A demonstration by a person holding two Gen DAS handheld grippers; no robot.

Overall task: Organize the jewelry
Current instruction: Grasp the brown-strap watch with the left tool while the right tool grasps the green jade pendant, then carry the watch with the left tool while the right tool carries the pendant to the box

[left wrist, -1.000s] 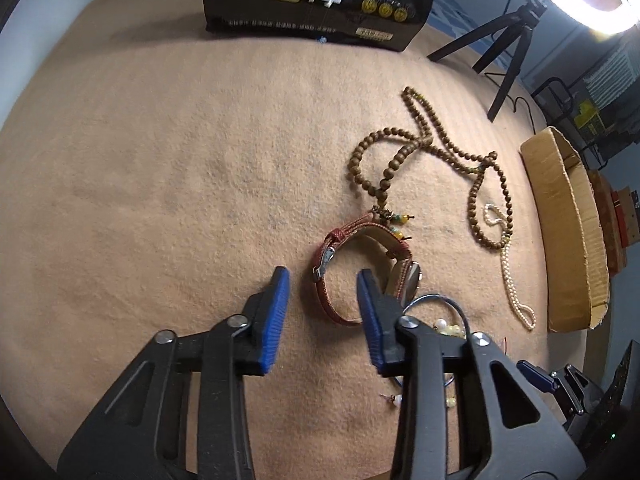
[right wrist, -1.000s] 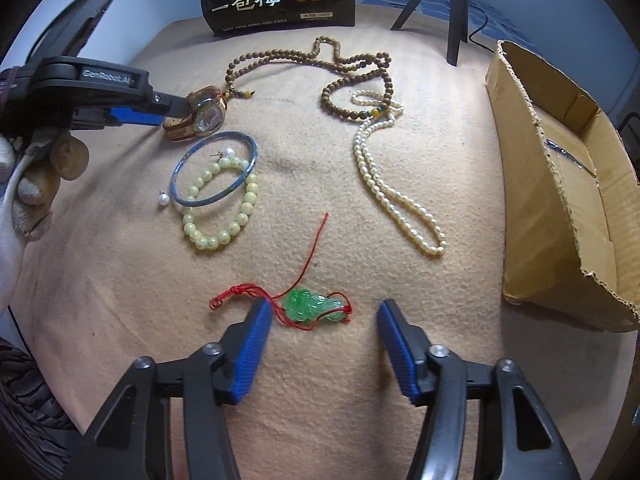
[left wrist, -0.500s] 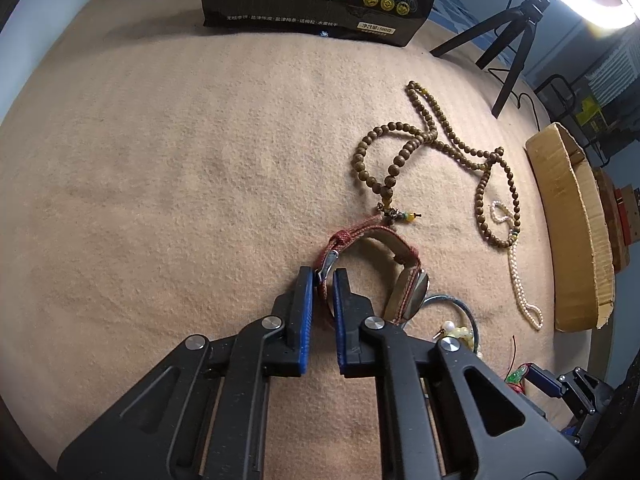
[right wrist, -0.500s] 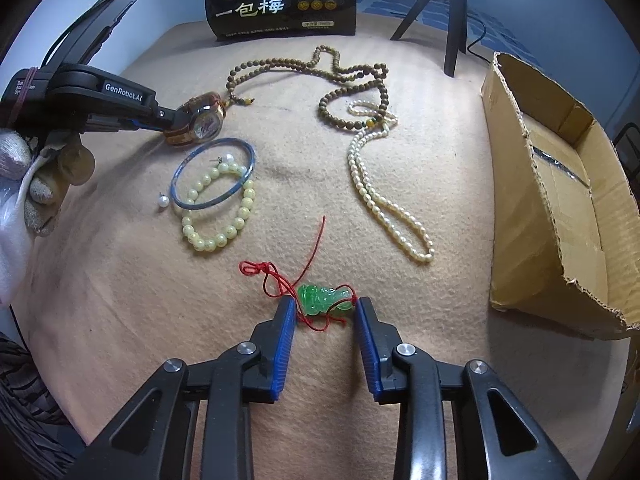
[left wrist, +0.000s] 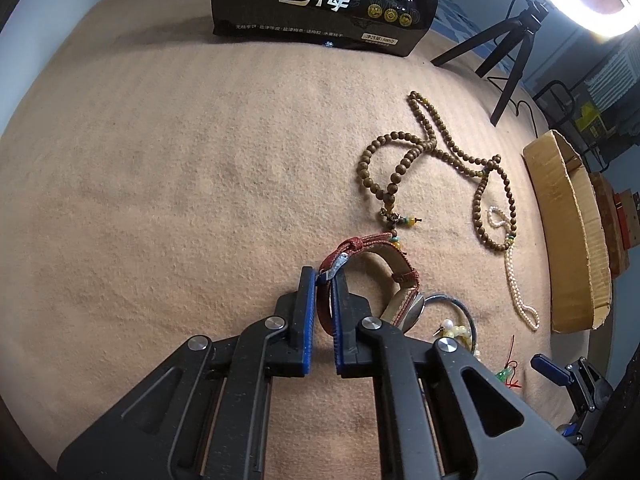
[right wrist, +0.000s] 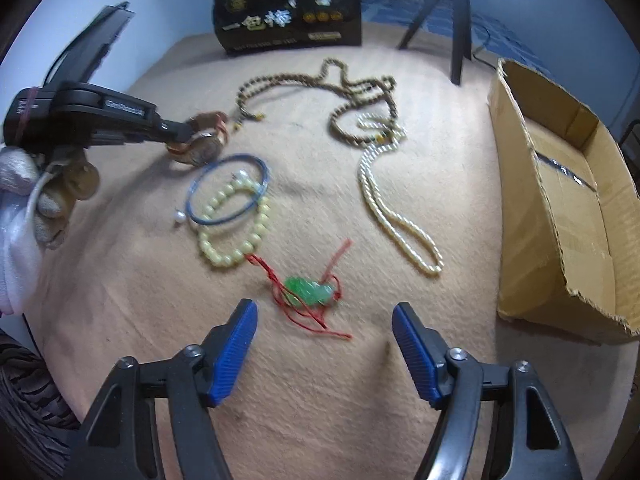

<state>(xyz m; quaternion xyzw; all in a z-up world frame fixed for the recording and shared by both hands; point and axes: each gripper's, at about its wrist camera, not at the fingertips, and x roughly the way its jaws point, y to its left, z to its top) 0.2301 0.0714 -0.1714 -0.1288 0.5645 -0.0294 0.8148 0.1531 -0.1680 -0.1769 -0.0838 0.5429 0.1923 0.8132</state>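
While the left gripper point(left wrist: 323, 280) clamps the red-strapped wristwatch point(left wrist: 372, 276) at frame centre, the right gripper's point(right wrist: 324, 320) opening, empty jaws may snag the green pendant's red cord point(right wrist: 304, 312).

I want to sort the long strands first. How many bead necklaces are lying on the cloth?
2. The brown wooden bead necklace loops across the far middle, in front of the black bag. The cream pearl necklace runs from its right loop towards the camera, overlapping it at the top. None seem hidden.
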